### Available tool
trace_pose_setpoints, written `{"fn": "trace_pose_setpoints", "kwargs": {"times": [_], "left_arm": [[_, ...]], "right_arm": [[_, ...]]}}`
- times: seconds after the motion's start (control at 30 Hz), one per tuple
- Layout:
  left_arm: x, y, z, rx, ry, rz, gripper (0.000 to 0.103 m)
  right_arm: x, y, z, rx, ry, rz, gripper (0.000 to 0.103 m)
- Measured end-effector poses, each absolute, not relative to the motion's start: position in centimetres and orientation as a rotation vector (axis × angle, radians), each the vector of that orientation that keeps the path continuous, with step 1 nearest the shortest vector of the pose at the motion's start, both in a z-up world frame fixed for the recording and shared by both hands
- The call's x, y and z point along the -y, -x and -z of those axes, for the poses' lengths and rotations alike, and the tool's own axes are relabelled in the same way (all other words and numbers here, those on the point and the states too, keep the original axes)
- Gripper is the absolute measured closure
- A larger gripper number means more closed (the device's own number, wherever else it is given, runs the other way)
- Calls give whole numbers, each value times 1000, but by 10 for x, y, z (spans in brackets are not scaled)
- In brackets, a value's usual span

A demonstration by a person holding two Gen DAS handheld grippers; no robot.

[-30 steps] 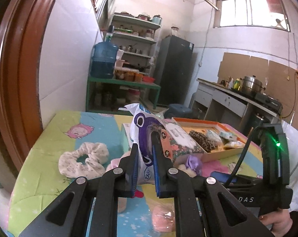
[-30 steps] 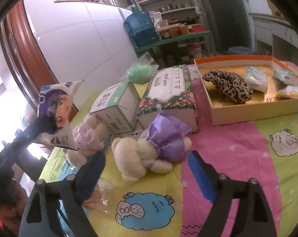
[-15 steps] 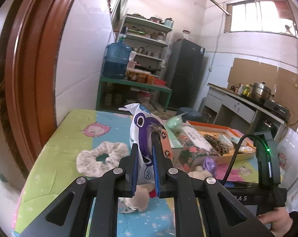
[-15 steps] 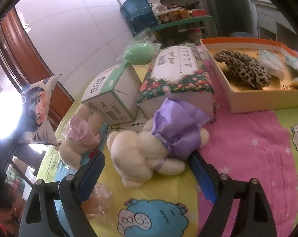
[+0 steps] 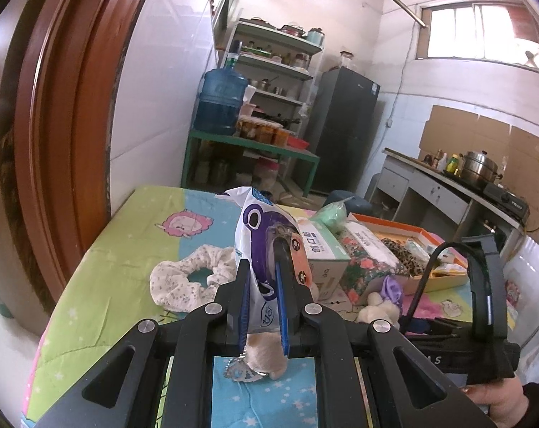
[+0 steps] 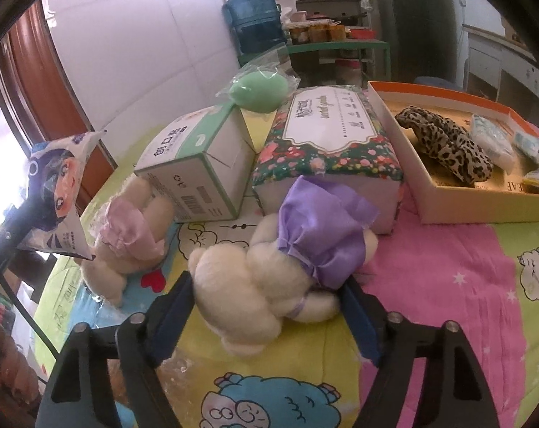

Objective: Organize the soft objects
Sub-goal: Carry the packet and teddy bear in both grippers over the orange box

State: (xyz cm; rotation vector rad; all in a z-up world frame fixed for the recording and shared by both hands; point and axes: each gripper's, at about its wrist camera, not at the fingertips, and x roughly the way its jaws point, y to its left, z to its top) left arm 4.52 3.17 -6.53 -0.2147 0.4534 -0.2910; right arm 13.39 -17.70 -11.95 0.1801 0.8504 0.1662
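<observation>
On the cartoon-print surface (image 6: 430,339) lie 2 cream plush bears, 1 in a purple satin dress (image 6: 287,260) and 1 in a pink satin dress (image 6: 126,228). There are 2 fabric scrunchies, 1 white floral (image 5: 187,281) and 1 leopard-print (image 6: 448,142), plus 1 white-and-green cardboard box (image 6: 194,164), 1 floral-wrapped tissue pack (image 6: 326,135) and 1 green sponge in clear plastic (image 6: 260,89). Also visible are 1 orange-rimmed cardboard tray (image 6: 483,207) and 1 white-and-purple cartoon packet (image 5: 258,235); the small packets in the tray are too unclear to count.

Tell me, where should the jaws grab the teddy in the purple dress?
Probably its plump cream body, just below the dress. The teddy in the purple dress lies on its side, so come from above, where the right gripper already straddles it, jaws just closing in, pads not yet squeezing.
</observation>
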Motion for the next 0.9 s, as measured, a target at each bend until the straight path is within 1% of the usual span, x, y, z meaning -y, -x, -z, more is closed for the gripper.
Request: {"fn": "trace_pose_setpoints", "kwargs": {"times": [0.07,0.23,0.9], "left_arm": [[-32,-46,65,-458,215,293,90],[-32,-45,66,-454,218,293,90],[-10,-29,47,-410,176,342,90]], "right_arm": [[180,-131,119,-845,-202,-170,28],[193,-120,110,-823,-249,-202,28],[203,-84,51,-647,-189,-207,28]]}}
